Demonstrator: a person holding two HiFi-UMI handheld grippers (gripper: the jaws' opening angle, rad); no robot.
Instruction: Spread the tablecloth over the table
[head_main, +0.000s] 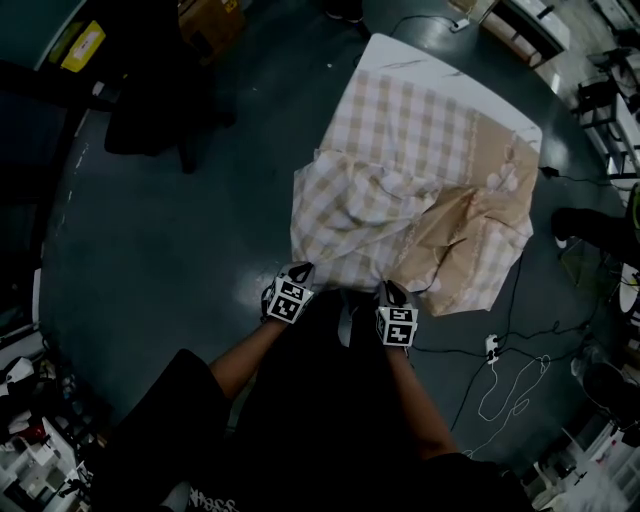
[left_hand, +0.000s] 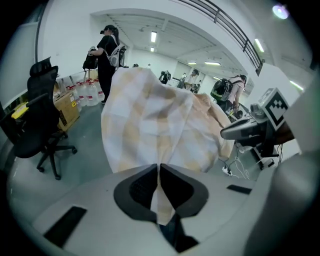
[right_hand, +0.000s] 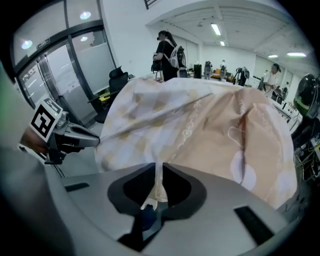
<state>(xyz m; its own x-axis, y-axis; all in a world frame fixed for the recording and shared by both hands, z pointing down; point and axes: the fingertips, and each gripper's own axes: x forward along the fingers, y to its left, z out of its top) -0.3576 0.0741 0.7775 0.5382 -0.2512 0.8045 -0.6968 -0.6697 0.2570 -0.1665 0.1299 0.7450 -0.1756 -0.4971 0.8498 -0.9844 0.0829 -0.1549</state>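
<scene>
A beige-and-white checked tablecloth lies rumpled on a white table, its far part flat and its near part bunched, with the plain beige patterned underside turned up. My left gripper is shut on the cloth's near edge; in the left gripper view the fabric runs into the closed jaws. A short way to its right, my right gripper is shut on the same near edge. The right gripper view shows a pinched fold between its jaws.
A black office chair and cardboard boxes stand to the left of the table. Cables and a power strip lie on the dark floor at the right. People stand further back in the room.
</scene>
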